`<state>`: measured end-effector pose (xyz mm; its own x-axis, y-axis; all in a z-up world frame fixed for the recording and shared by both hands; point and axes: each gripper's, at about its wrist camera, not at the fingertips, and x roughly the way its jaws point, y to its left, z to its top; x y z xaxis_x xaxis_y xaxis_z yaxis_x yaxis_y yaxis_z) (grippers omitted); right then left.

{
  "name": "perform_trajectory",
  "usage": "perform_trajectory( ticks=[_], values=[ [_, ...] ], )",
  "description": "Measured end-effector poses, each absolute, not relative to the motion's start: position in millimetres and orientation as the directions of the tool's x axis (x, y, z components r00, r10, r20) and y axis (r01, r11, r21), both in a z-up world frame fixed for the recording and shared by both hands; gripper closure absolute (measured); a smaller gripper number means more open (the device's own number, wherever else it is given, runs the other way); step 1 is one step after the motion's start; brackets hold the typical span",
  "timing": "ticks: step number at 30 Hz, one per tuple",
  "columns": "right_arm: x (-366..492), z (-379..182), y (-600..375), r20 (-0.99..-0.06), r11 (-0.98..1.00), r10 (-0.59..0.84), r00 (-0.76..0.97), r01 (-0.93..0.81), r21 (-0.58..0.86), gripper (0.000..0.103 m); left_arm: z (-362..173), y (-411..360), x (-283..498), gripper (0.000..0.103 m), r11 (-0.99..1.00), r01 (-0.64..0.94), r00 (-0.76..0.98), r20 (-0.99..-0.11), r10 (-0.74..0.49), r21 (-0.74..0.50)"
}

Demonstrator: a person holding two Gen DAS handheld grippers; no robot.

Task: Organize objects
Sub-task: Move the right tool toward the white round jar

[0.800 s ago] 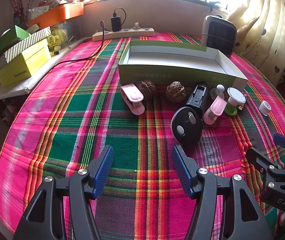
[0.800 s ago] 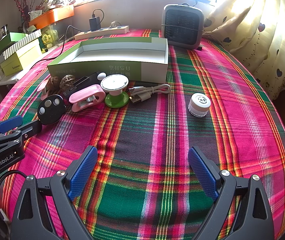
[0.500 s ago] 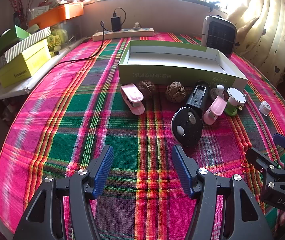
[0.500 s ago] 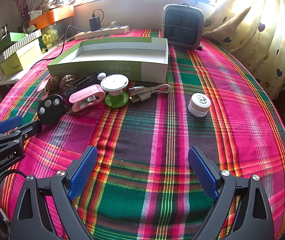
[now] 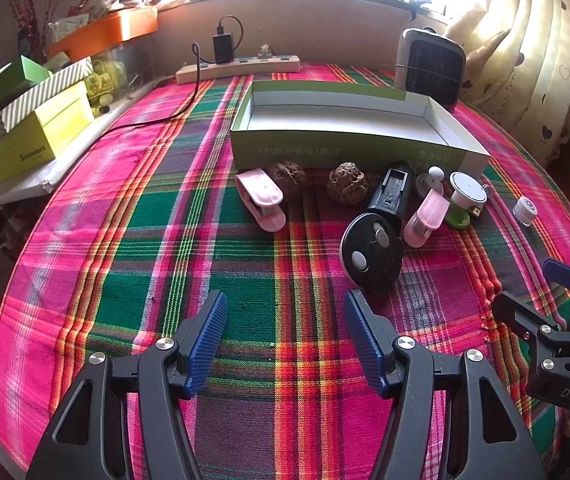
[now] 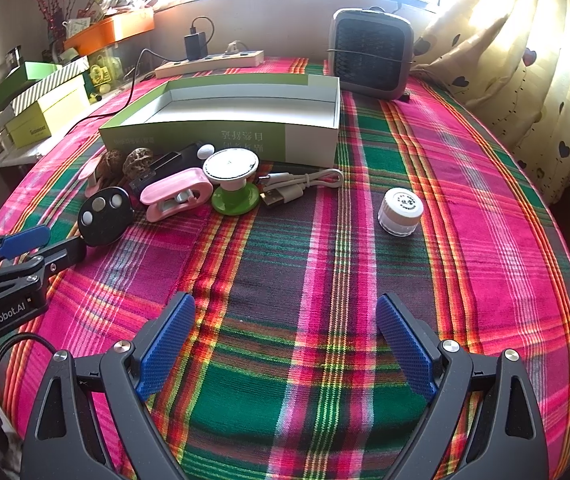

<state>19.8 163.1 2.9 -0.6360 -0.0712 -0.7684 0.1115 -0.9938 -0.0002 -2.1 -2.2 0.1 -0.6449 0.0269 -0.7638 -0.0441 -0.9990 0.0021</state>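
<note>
Plaid cloth (image 6: 465, 168) covers the table; window w/ curtain (image 6: 525, 60) behind, heater (image 6: 371, 56) at far edge. Left tongs (image 5: 285, 336) and right tongs (image 6: 285, 344) both wide open, holding nothing, over bare cloth. Items lie in a row touching the empty box (image 6: 245, 132) front; jar (image 6: 401, 210) apart at right.
</note>
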Motion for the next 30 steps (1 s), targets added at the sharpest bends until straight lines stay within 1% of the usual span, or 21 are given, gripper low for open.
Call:
perform_trajectory(
  ticks=[8,11,21,27,30],
  values=[
    [21.4,2.7,165.9,-0.767,-0.992,-0.084,-0.636,0.126,0.004,0.011,0.7,-3.7,-3.7,0.043,-0.998,-0.064,-0.643,-0.765,0.046,-0.005],
    [22.8,3.5,175.0,-0.763,-0.993,-0.093,-0.640,0.114,0.025,0.011,1.7,-6.9,-5.3,0.043,-0.997,-0.077,-0.642,-0.763,0.072,-0.029],
    [9.9,9.2,221.8,-0.774,-1.000,0.005,-0.634,-0.004,-0.003,0.011,6.1,-5.8,-12.1,0.043,-0.972,-0.178,-0.608,-0.760,0.230,-0.151],
    [-3.9,8.6,230.6,-0.791,-1.000,-0.006,-0.612,0.023,-0.011,0.012,11.1,1.3,-13.3,0.044,-0.951,-0.234,-0.584,-0.753,0.305,-0.204],
    [-10.9,8.5,233.3,-0.794,-0.999,0.008,-0.608,0.033,-0.035,0.013,14.6,6.2,-13.1,0.044,-0.944,-0.263,-0.582,-0.747,0.321,-0.200]
  ],
)
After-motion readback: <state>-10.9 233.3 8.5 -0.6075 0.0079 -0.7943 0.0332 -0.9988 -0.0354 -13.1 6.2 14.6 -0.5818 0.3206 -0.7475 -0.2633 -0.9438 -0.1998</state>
